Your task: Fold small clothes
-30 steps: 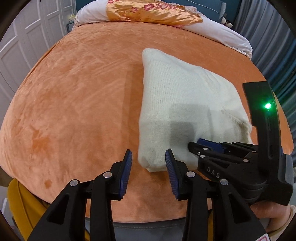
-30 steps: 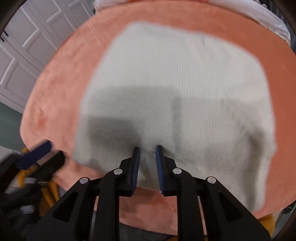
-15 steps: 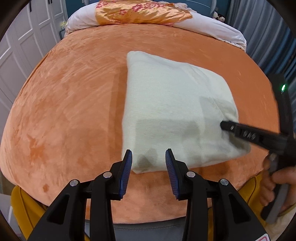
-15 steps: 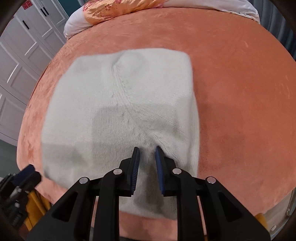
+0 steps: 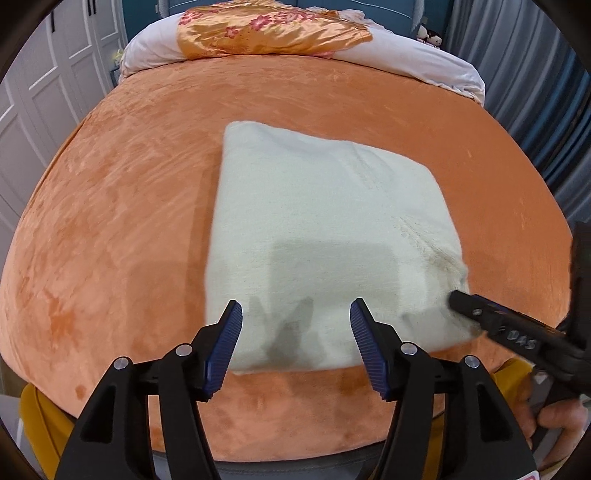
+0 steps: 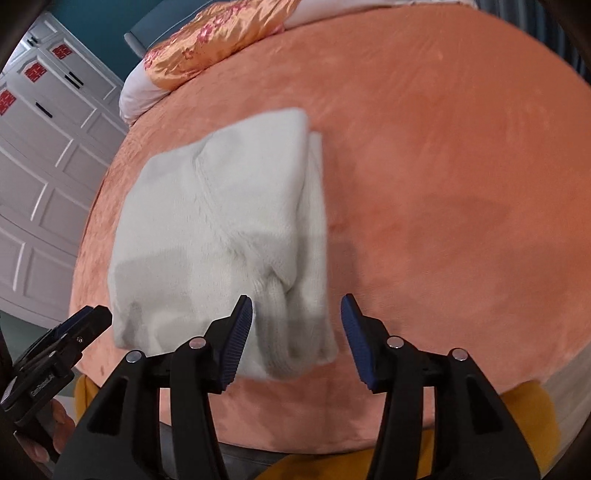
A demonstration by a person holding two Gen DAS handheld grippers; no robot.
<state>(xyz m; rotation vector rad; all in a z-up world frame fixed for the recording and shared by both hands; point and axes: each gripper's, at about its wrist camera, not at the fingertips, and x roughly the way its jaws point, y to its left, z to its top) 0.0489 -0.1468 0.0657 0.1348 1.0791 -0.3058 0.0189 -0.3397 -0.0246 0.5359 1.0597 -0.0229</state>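
Note:
A cream knitted garment [image 5: 325, 229] lies folded into a thick rectangle on the orange bed cover [image 5: 129, 192]. My left gripper [image 5: 295, 325] is open and empty, just above the fold's near edge. My right gripper [image 6: 296, 317] is open and empty, its fingers either side of the fold's near right corner [image 6: 295, 343]. The garment also shows in the right wrist view [image 6: 221, 229], with stacked layers along its right edge. The right gripper's body [image 5: 517, 332] appears at the right of the left wrist view, and the left gripper's body [image 6: 55, 350] at the lower left of the right wrist view.
A white quilt with an orange floral satin cover [image 5: 266, 29] lies across the far end of the bed. White wardrobe doors [image 6: 44, 147] stand to the left. Blue-grey curtains [image 5: 535, 92] hang on the right. The bed's front edge [image 5: 295, 424] is close below the grippers.
Both grippers opened wide. The right gripper let go of the garment and shifted to its near right corner. The left gripper drew back slightly.

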